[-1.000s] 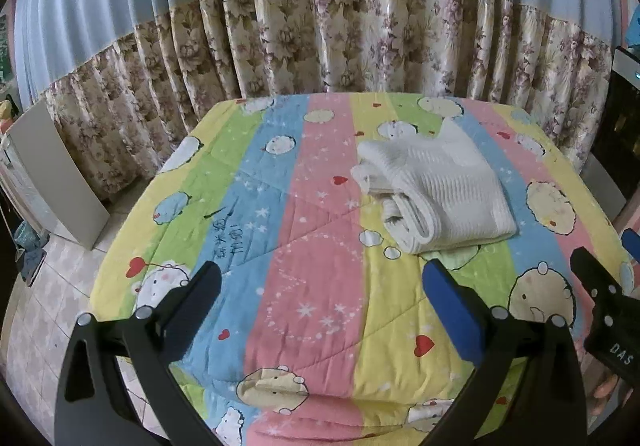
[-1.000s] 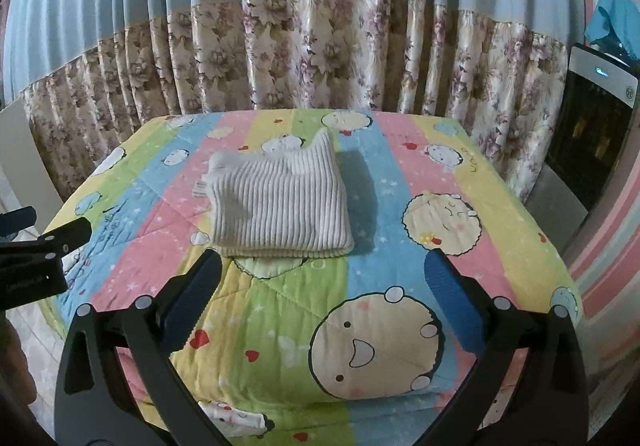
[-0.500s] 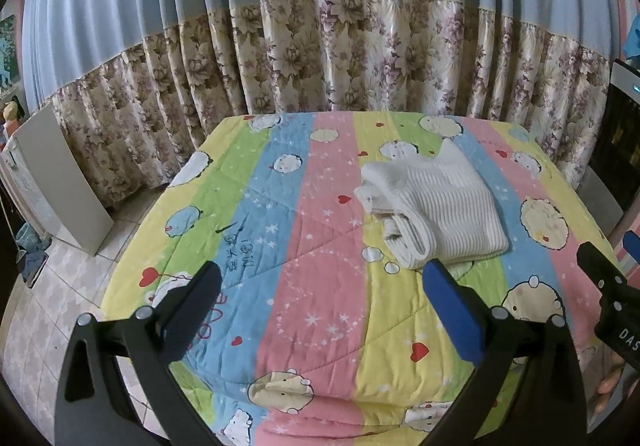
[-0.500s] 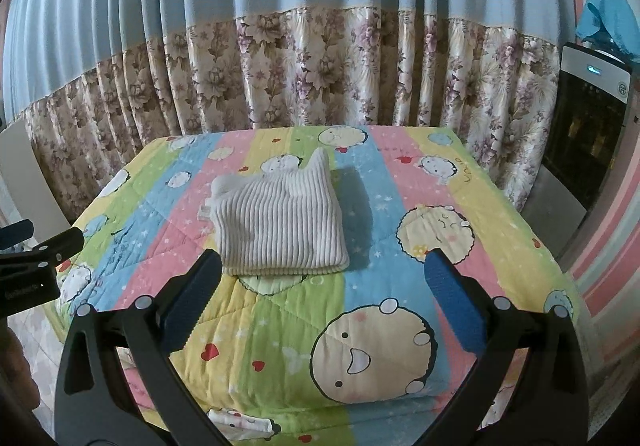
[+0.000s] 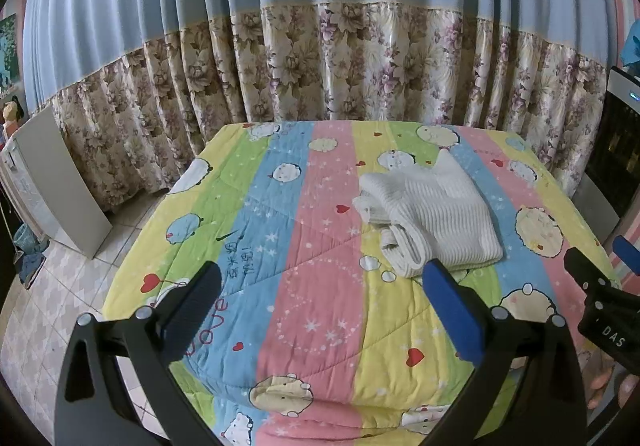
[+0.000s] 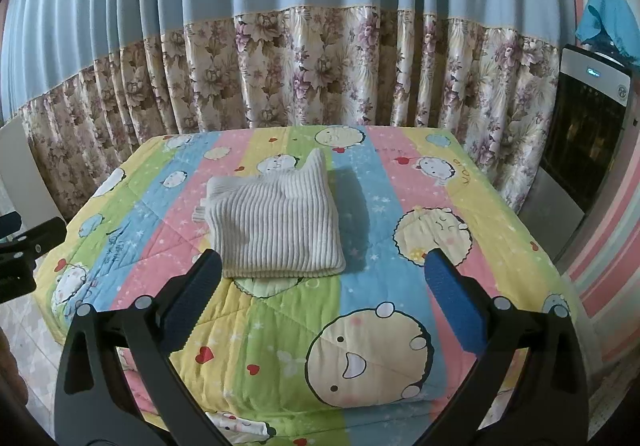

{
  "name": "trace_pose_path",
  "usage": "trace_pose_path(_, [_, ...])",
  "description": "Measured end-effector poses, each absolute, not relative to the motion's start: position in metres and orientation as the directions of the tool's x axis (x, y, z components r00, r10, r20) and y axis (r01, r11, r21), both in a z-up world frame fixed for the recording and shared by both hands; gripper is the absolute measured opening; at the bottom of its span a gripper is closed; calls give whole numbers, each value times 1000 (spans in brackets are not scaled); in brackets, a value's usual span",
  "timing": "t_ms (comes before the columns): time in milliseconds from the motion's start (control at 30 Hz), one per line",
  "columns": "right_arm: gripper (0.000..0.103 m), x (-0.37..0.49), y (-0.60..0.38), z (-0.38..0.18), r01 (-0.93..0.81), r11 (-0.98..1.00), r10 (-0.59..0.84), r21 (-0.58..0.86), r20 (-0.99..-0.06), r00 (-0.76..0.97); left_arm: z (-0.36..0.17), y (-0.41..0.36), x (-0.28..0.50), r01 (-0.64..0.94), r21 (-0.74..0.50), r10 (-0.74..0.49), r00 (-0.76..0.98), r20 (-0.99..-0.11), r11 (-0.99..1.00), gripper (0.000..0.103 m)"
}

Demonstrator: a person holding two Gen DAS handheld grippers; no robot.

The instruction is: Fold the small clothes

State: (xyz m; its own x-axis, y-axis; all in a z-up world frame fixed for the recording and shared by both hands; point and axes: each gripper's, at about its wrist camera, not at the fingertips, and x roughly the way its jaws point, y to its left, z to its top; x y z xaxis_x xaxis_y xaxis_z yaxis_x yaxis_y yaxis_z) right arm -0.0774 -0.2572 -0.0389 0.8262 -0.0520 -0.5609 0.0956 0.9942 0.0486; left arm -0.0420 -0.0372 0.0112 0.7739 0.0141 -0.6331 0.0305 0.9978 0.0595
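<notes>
Blue-padded left gripper point(image 5: 322, 288) and right gripper point(image 6: 322, 278) both spread wide, holding nothing, hovering over the near edge of the striped cartoon quilt point(image 6: 372, 310). Folded white ribbed knit garment point(image 6: 276, 226) lies flat toward the quilt's far edge, right of centre in the left view, apart from both grippers; bare quilt all round it, widest on the near and left sides, floral curtain point(image 6: 320, 74) just behind the far edge.

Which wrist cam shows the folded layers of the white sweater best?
Left wrist: it sees the folded white ribbed sweater from its side, where the stacked, rolled layers show. Right wrist sees mostly the flat ribbed top, with only a thin front edge of the layers.
</notes>
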Motion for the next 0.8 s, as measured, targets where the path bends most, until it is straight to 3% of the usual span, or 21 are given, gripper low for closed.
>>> trace_pose_path(800, [100,-73,-260,-42,97,994,-56,43,-567,822,17,-35,-39,30,57,13,774,-633,998,101])
